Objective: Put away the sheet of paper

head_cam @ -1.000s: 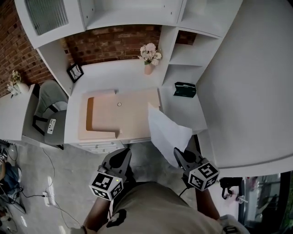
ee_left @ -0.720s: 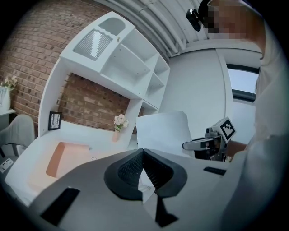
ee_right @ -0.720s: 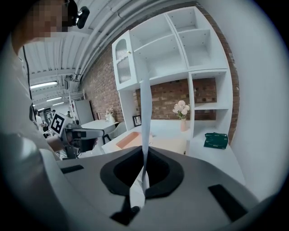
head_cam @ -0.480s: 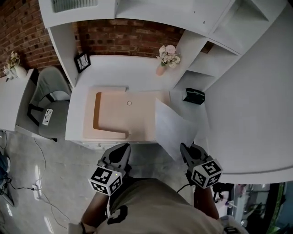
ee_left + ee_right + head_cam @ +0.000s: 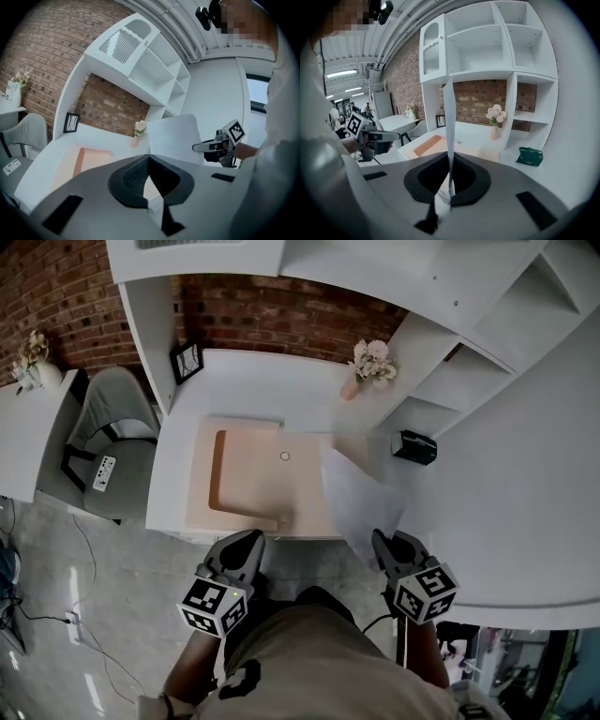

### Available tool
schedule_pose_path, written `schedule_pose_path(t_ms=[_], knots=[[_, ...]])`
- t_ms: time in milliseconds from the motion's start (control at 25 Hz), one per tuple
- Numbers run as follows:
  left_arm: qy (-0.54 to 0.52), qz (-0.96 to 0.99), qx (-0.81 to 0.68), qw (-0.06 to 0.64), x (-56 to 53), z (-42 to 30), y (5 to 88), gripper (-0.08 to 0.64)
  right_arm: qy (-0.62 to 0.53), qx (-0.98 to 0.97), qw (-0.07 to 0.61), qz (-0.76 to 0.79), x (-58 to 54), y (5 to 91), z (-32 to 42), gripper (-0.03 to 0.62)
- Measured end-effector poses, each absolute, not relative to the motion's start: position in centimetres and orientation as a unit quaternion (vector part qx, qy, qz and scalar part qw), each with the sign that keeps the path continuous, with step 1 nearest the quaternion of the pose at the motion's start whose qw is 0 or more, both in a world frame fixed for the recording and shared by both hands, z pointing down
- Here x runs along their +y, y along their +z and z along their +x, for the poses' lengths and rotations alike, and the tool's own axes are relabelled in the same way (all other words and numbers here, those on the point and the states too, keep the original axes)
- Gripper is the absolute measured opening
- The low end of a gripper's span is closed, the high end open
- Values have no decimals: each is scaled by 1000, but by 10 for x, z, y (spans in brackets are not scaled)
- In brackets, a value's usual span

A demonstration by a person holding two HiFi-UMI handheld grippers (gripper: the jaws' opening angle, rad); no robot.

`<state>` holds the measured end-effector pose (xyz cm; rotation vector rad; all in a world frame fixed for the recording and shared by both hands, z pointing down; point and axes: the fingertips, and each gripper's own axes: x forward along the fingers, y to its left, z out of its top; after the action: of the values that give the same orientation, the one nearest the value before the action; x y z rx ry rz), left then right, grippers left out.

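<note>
Sheet of paper [image 5: 359,501] is up in the air, not lying on anything. The right tool [image 5: 389,542] is pinching its near bottom edge, and from there the sheet rises forward over the front right corner of the tabletop [image 5: 272,390], roughly between the peach desk mat [image 5: 248,486] and the little green box [image 5: 413,447]. In the right gripper view the paper [image 5: 450,136] shows pretty much edge-on, a thin white strip coming straight up out of the jaws. So its long axis runs away from that tool toward the back of the tabletop, with the free end farthest out. The left tool [image 5: 246,545] sits well off to the side, in front of the tabletop's front edge, pressed together with nothing in it. So it's basically a one-hander, and the right side is the only one near the sheet. Can't tell where it's meant to go. I'd guess the right tool just carries it forward, free end leading, and that end looks floppy.
</note>
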<state>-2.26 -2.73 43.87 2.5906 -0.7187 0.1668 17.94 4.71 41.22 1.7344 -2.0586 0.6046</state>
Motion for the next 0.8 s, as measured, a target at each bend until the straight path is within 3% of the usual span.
schedule_pose_path(t_ms=[200, 800], knots=[[64, 931, -276, 230, -38, -19, 442, 15, 318, -725, 68, 607, 30, 410, 207, 28], [77, 906, -347, 229, -62, 38, 434, 15, 381, -727, 122, 558, -18, 477, 304, 28]])
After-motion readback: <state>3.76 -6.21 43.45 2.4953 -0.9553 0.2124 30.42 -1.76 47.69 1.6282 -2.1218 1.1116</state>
